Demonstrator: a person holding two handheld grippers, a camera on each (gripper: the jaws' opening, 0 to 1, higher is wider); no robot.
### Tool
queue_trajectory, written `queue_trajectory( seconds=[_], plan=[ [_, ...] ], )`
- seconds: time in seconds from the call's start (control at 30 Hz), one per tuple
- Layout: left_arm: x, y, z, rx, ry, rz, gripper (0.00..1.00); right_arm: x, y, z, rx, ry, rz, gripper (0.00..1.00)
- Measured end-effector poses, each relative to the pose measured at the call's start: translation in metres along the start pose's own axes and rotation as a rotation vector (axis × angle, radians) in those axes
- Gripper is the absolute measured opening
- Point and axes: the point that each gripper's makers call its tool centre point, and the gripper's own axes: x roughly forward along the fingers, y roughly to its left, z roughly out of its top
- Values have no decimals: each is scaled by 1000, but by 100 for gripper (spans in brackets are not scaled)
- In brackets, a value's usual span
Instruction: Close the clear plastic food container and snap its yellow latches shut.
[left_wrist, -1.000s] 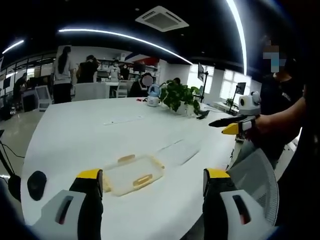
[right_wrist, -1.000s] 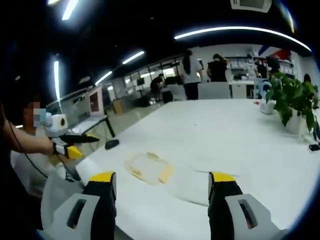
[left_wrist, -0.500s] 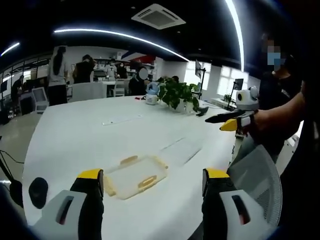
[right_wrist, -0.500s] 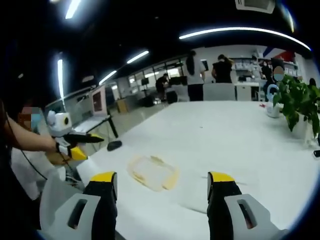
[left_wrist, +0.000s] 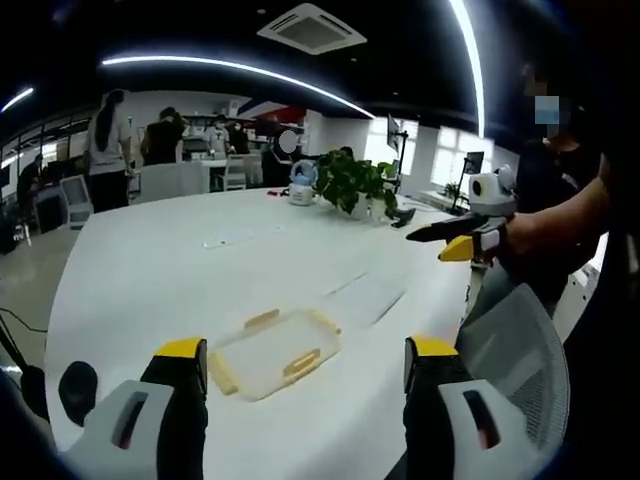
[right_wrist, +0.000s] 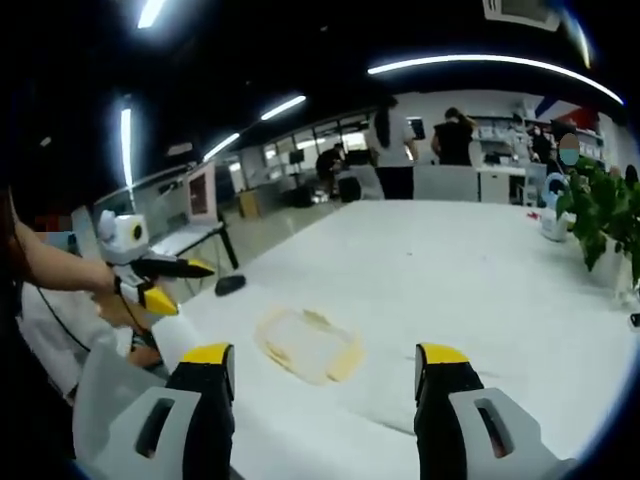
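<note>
The left gripper hangs spread wide and empty above the near table edge, the food container lying flat on the white table just ahead, its yellow latches seemingly unfastened; the right gripper is equally spread and empty, both apparently lining up their approach. Beyond, a potted plant, people standing, ceiling strip lights
</note>
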Motion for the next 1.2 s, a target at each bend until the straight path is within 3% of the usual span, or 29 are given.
queue_trajectory(
  seconds=[0.57,1.2],
  plan=[
    [8,8,-4,16,23,-21,80,13,3,-3,-7,14,20,73],
    [23,21,-18,58,97,-66,79,29,2,-6,-23,43,35,72]
  ],
)
